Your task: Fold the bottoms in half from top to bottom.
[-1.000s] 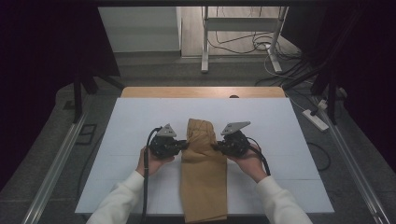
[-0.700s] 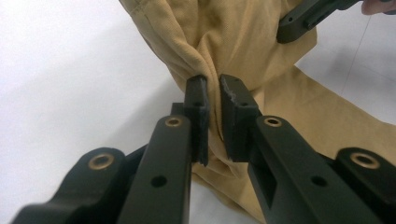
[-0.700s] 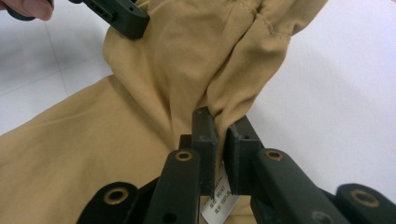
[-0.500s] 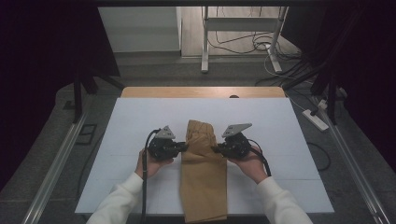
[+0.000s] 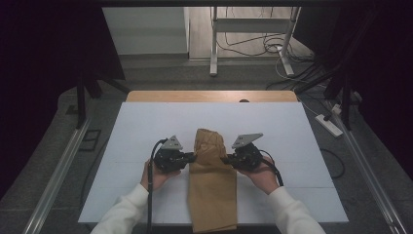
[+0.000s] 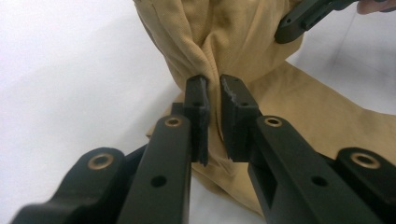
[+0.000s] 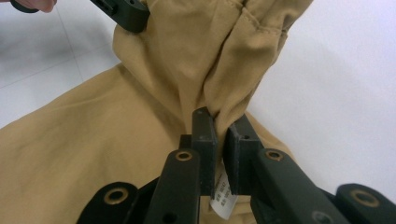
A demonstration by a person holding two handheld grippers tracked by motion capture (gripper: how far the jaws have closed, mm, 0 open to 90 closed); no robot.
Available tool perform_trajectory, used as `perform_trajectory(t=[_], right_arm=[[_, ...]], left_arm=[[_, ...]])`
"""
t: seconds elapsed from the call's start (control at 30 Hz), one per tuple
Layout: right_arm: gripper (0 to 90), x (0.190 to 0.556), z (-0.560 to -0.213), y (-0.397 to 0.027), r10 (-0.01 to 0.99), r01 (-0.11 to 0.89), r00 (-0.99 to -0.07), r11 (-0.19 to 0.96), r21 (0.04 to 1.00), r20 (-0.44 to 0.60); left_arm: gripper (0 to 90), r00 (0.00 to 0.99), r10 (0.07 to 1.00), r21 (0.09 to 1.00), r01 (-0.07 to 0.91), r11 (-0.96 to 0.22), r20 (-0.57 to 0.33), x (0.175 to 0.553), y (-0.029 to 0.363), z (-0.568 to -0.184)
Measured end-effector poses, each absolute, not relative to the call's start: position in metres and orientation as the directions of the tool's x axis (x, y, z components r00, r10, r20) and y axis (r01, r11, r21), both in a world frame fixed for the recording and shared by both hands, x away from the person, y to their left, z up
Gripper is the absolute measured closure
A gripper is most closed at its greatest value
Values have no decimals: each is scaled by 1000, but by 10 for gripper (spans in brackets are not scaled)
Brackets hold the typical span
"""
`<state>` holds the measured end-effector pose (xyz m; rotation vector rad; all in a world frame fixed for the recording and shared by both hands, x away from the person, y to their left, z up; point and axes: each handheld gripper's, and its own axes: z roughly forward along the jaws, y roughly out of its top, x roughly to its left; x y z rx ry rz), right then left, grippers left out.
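Centrally, a long tan woven-cloth garment (image 5: pixel 213 185) lies on the white table top (image 5: pixel 136 126), running from about mid-table down to the near edge and a bit over it. Its far end is bunched up into a crumpled hump, lifted off the flat part. Left black hand-held gripper (image 5: pixel 187 158) sits just at the garment's left edge, jaws pinched tight on a fold of the cloth; in the left gripper view the fabric (image 6: pixel 224 42) is squeezed btwn the pads (image 6: pixel 197 100). Right black hand-held gripper (image 5: pixel 227 159) is opposite, at the right edge, also clamped on a gathered fold; right gripper view shows cloth (image 7: pixel 205 60) btwn the jaws w/ a small white printed label (image 7: pixel 223 198) hanging just below. Both grippers face each other across the hump. Hands in white sleeves (image 5: pixel 122 214) come in from the near edge. Wooden strip (image 5: pixel 209 96) runs along the far edge.
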<state>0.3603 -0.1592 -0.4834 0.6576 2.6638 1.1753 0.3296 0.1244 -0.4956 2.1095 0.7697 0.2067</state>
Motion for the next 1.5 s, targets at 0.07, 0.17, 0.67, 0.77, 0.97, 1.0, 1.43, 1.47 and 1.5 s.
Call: perform_trajectory(t=[0.07, 0.17, 0.67, 0.77, 0.97, 1.0, 1.43, 1.47, 1.5], right_arm=[[832, 357, -484, -160, 449, 326, -893, 597, 733, 31], [832, 354, -484, -161, 445, 324, -895, 601, 731, 30], [837, 348, -489, -166, 437, 319, -899, 591, 741, 38], [840, 345, -487, -169, 426, 302, -904, 585, 753, 32], [842, 339, -488, -172, 419, 299, -907, 577, 761, 38], [842, 339, -489, -172, 418, 299, -907, 576, 761, 40], [842, 327, -497, -173, 398, 295, -916, 591, 751, 46], [842, 326, -498, -173, 398, 294, -916, 591, 751, 45], [841, 326, -498, -173, 395, 292, -918, 593, 751, 45]], left_arm=[[804, 799, 588, 778, 447, -442, -125, 327, 124, -495], [803, 801, 585, 778, 444, -444, -123, 325, 124, -496], [799, 814, 568, 771, 438, -462, -122, 318, 122, -499], [799, 816, 565, 772, 435, -463, -122, 317, 122, -499], [801, 819, 562, 772, 432, -466, -119, 313, 122, -499], [801, 819, 560, 774, 432, -464, -122, 312, 122, -500], [799, 826, 549, 765, 434, -477, -126, 304, 123, -506], [799, 827, 548, 764, 434, -477, -127, 304, 123, -506], [799, 827, 548, 765, 433, -476, -127, 303, 123, -506]])
